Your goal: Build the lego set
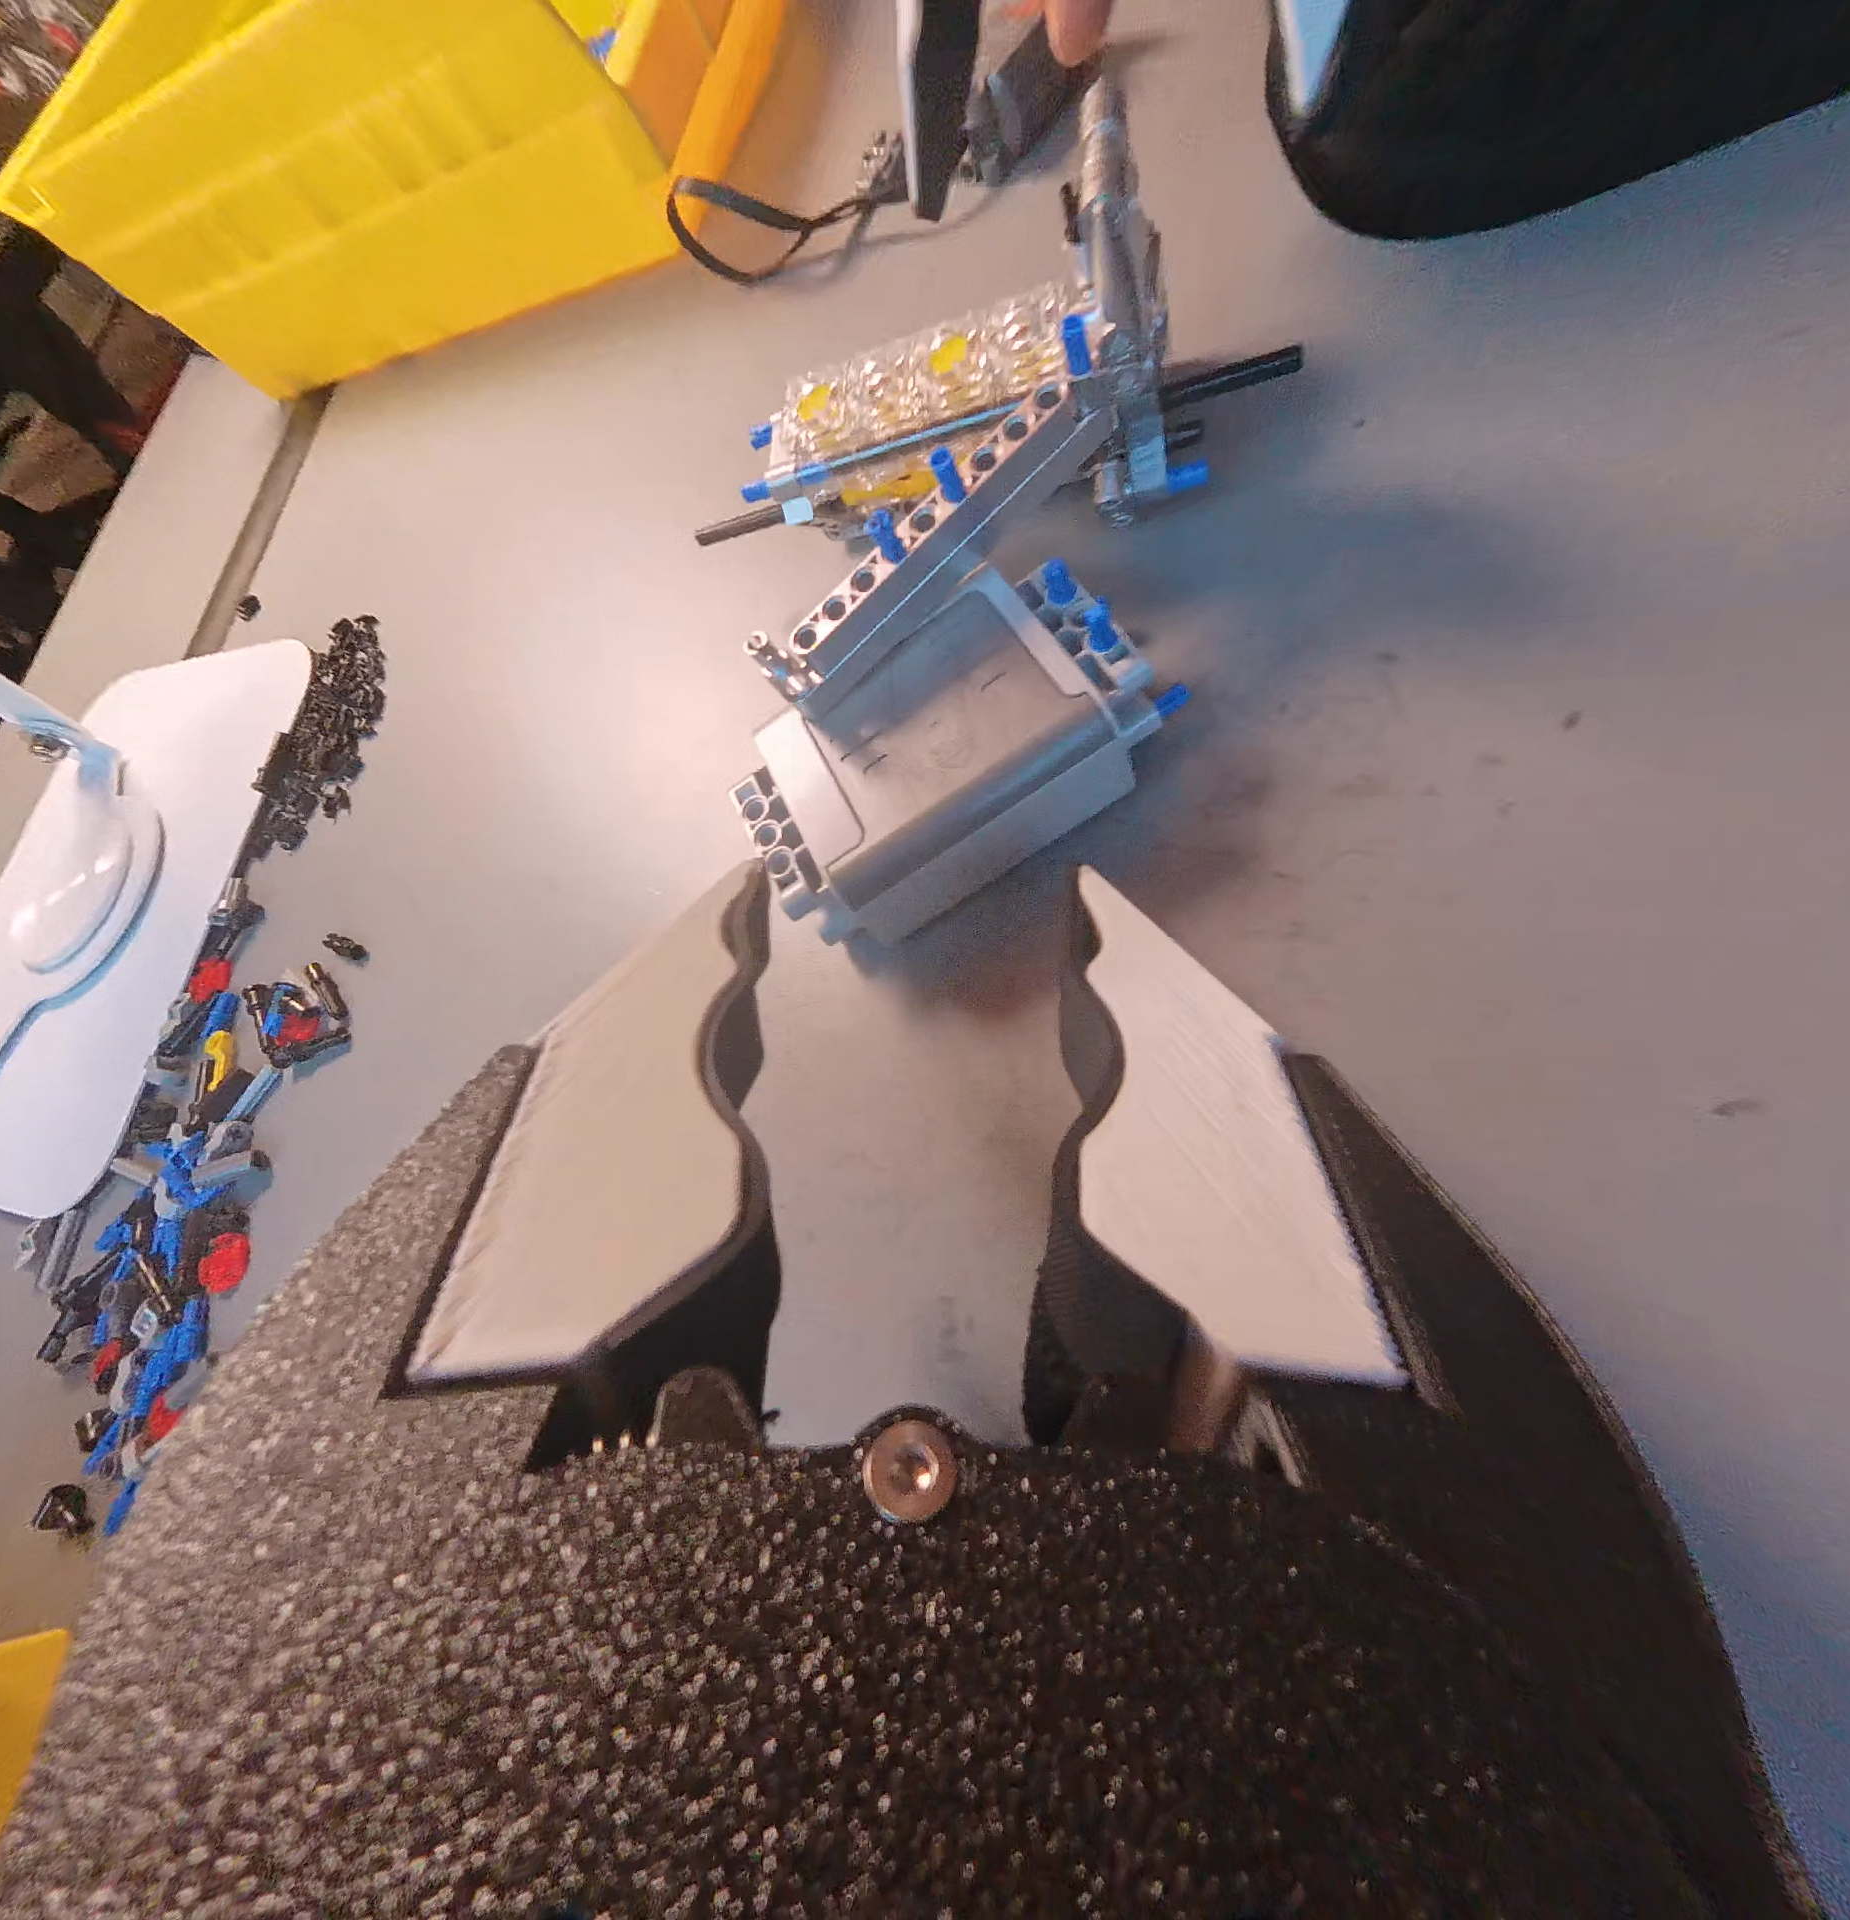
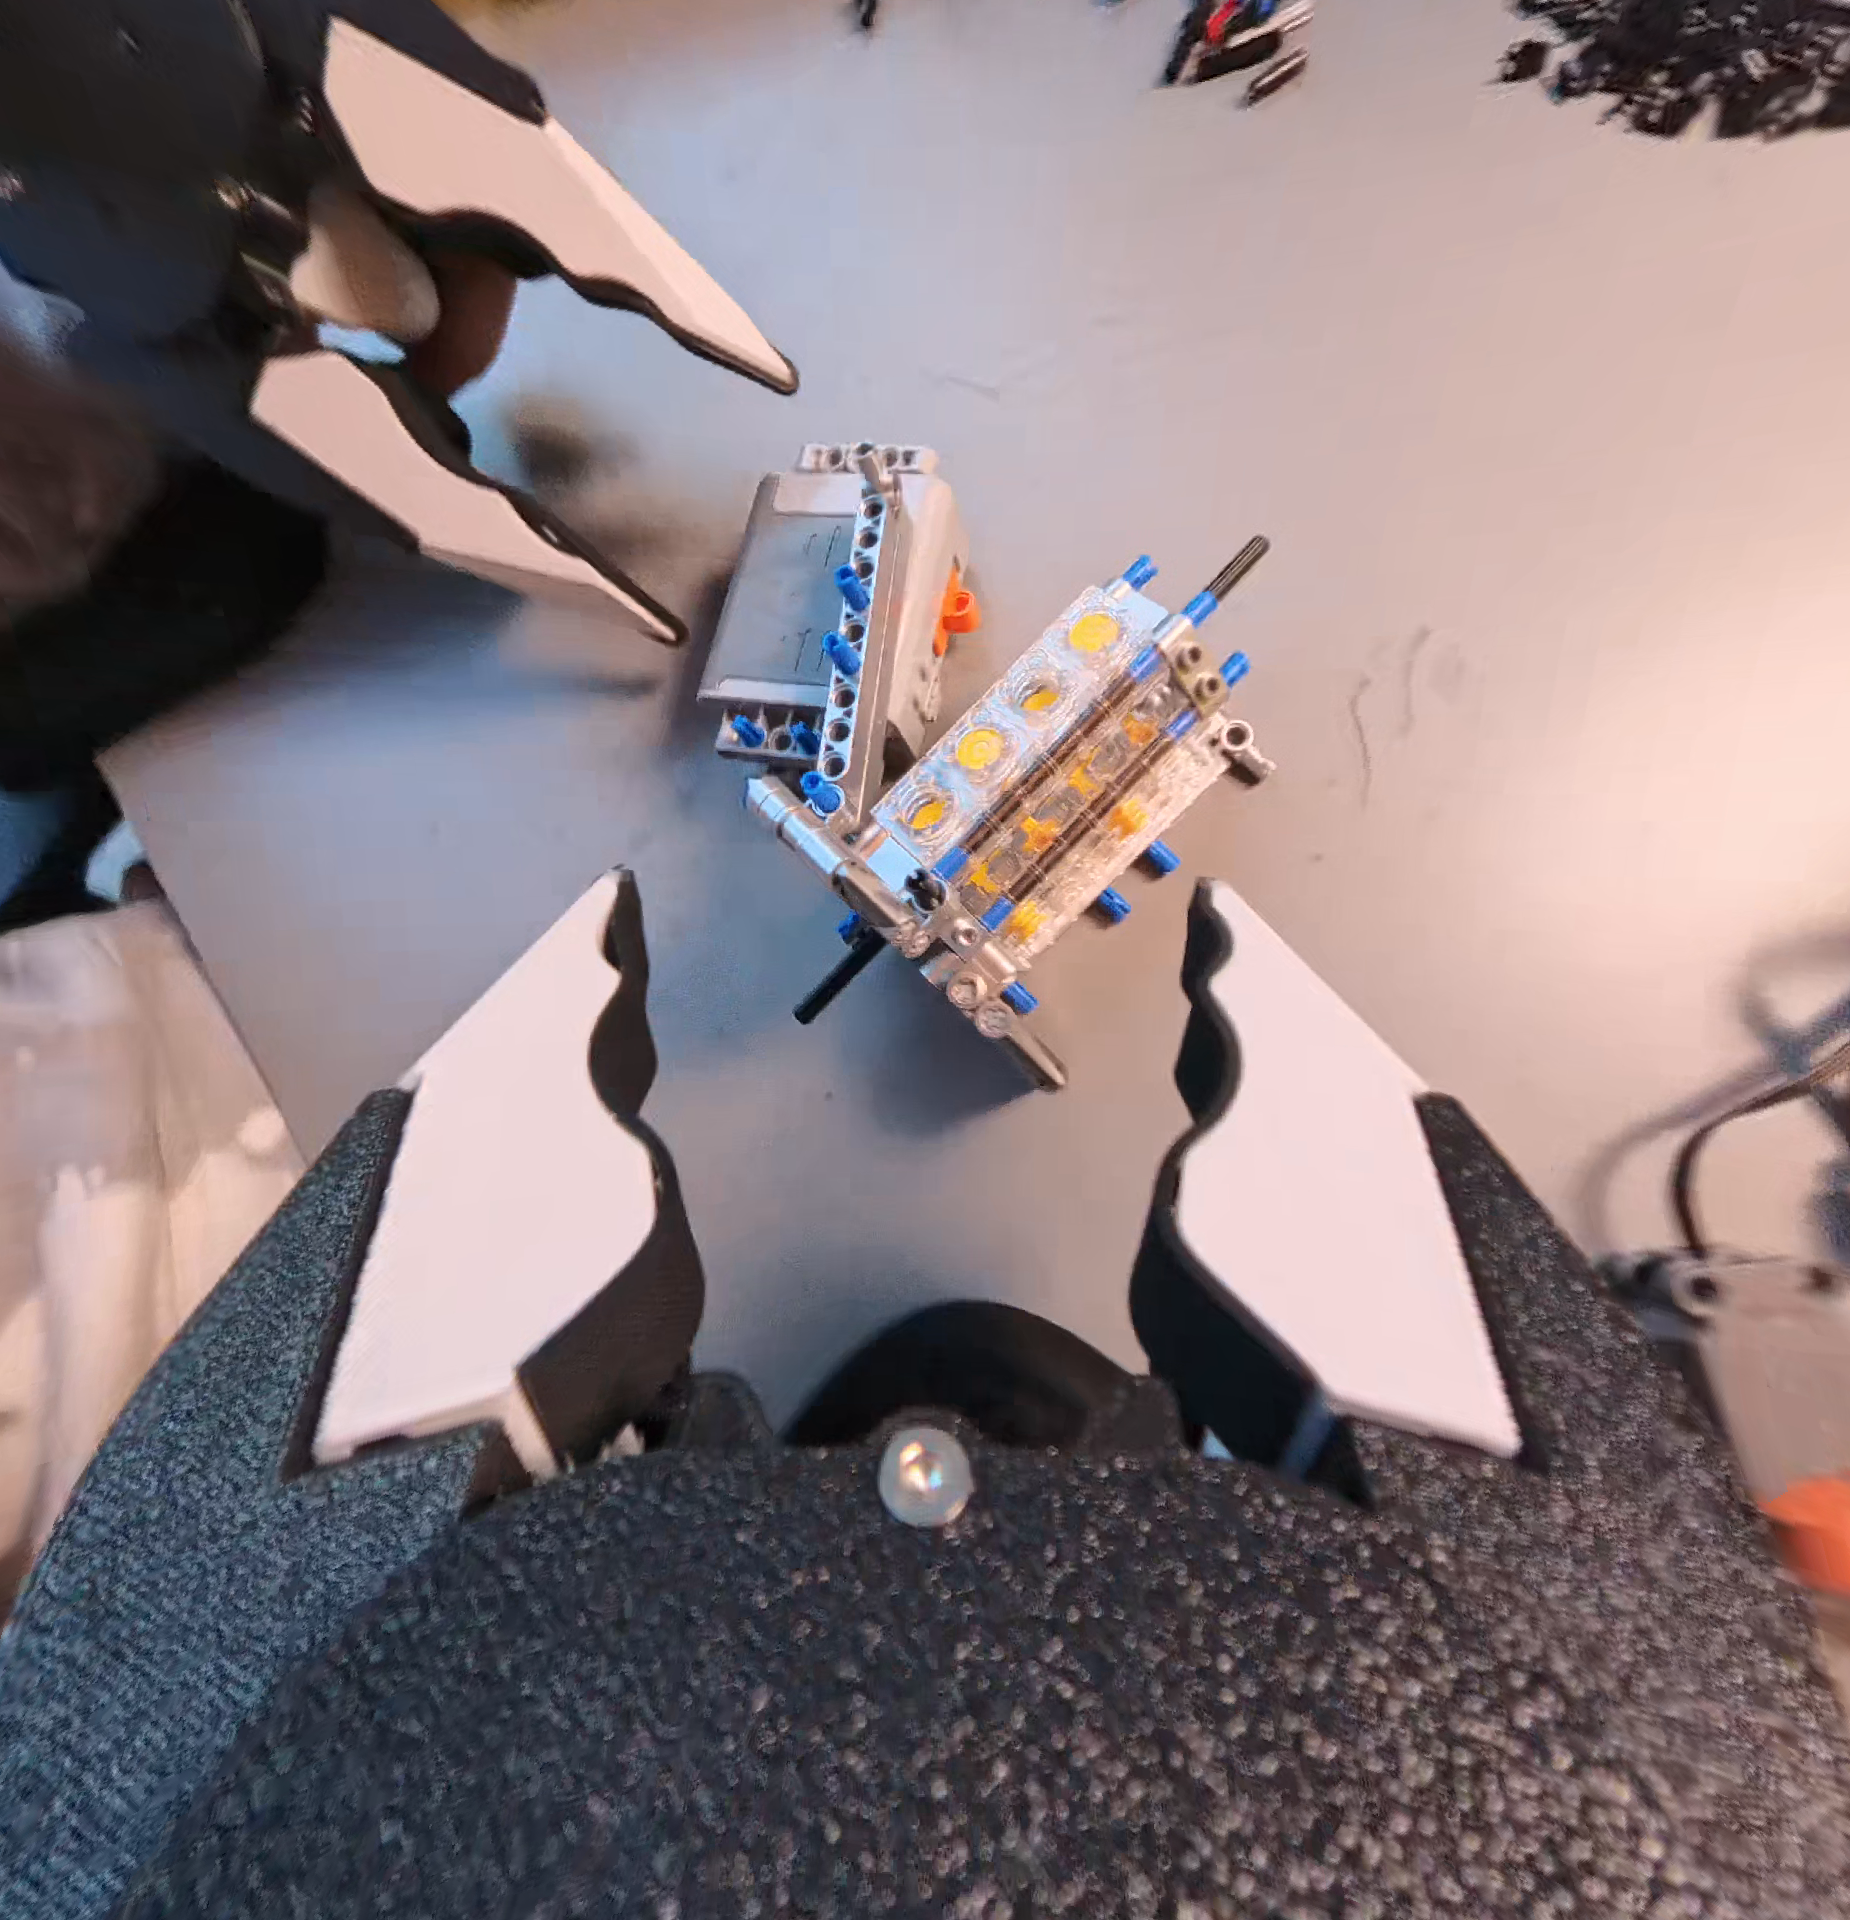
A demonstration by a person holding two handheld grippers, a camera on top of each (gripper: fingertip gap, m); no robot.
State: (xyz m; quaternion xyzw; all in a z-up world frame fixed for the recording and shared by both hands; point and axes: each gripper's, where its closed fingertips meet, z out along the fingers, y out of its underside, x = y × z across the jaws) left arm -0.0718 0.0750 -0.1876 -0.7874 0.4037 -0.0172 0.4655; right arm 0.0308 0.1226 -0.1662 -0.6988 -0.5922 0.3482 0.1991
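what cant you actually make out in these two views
- Left wrist view: the small loose parts on the table's left are too small and blurred to tell apart.
- Left wrist view: the yellow bin is cut off by the top edge; its contents are hidden.
- Right wrist view: the grey and orange object is blurred and cut off by the right edge.
- Both views: the underside of the grey brick assembly is hidden by itself.

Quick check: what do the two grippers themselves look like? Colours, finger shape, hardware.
Both match. The left gripper and right gripper each have a black body with a rough, speckled texture and a silver screw at the centre front. The fingers are white, tapering wedges with black wavy inner pads. No cables or markings show on either.
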